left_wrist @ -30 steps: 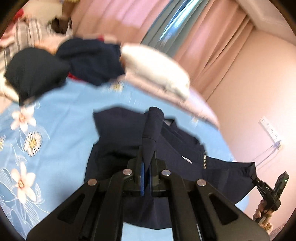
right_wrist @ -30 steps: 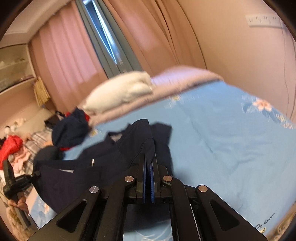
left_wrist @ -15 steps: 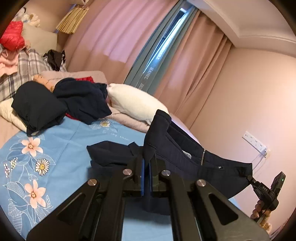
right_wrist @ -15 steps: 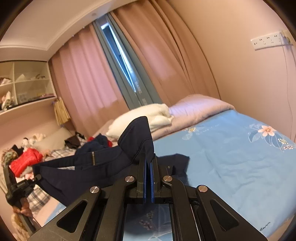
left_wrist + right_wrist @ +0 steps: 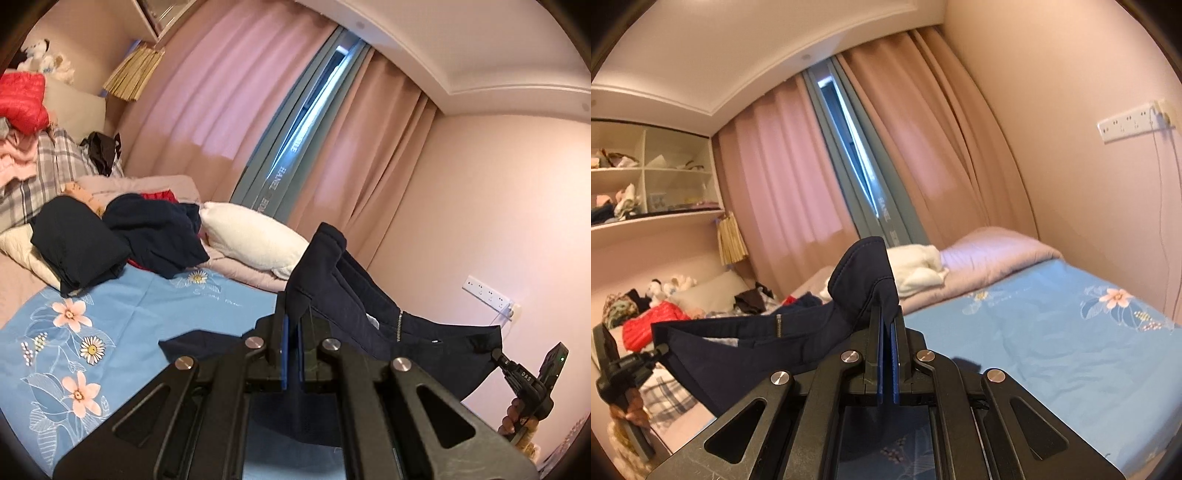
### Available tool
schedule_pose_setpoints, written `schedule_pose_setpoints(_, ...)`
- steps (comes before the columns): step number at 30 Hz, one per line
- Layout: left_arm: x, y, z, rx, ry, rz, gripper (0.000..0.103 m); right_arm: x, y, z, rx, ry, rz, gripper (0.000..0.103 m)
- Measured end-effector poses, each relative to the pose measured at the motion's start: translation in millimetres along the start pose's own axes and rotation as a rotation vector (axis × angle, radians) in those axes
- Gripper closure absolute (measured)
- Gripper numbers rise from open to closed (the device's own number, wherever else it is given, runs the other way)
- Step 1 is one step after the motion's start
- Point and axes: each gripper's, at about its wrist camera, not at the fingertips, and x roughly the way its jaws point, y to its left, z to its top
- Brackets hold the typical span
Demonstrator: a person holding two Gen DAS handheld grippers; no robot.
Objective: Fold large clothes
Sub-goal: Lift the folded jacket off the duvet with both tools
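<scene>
A pair of dark navy trousers hangs stretched in the air above the bed, held up at the waistband by both tools. The left hand-held gripper has its blue pads pressed together on one end of the waistband, and a fold of the cloth stands up past the fingertips. The right hand-held gripper is clamped the same way on the other end, with the waistband corner bunched above its fingers. In the left wrist view the waistband, with its zip showing, runs taut away from the bed's blue floral sheet to the other hand-held gripper low at the wall side, where part of a hand grips the handle. Below the waistband the trouser legs drop toward the bed, and a dark corner of cloth lies on the sheet just beside the left tool.

At the head of the bed lies a white pillow on a folded pinkish quilt. Next to the pillow, on the side away from the wall, sit a heap of dark blue clothes and a folded dark garment. Beyond the bed on that side are a plaid blanket and a red padded jacket. Pink curtains hang behind the bed's head, and a white socket strip is fixed to the wall above the bed.
</scene>
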Motion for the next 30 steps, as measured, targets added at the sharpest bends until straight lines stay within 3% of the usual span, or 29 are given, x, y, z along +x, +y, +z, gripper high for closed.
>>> schedule_pose_setpoints(7,-16,-3,0,0.01,0.011,0.022,0.101,-5,1,1,-0.03,0.006,-0.017,0.1)
schedule_pose_setpoints(14,11,11,-2,0.008,0.064,0.068,0.1,28,-9,1,-0.012,0.057,-0.037,0.1)
schedule_pose_setpoints(19,56,22,1,0.01,0.113,0.11,0.1,89,-22,5,-0.002,0.132,-0.076,0.1)
schedule_pose_setpoints(30,208,76,-3,-0.001,0.274,0.293,0.1,241,-34,-13,-0.068,0.284,-0.158,0.1)
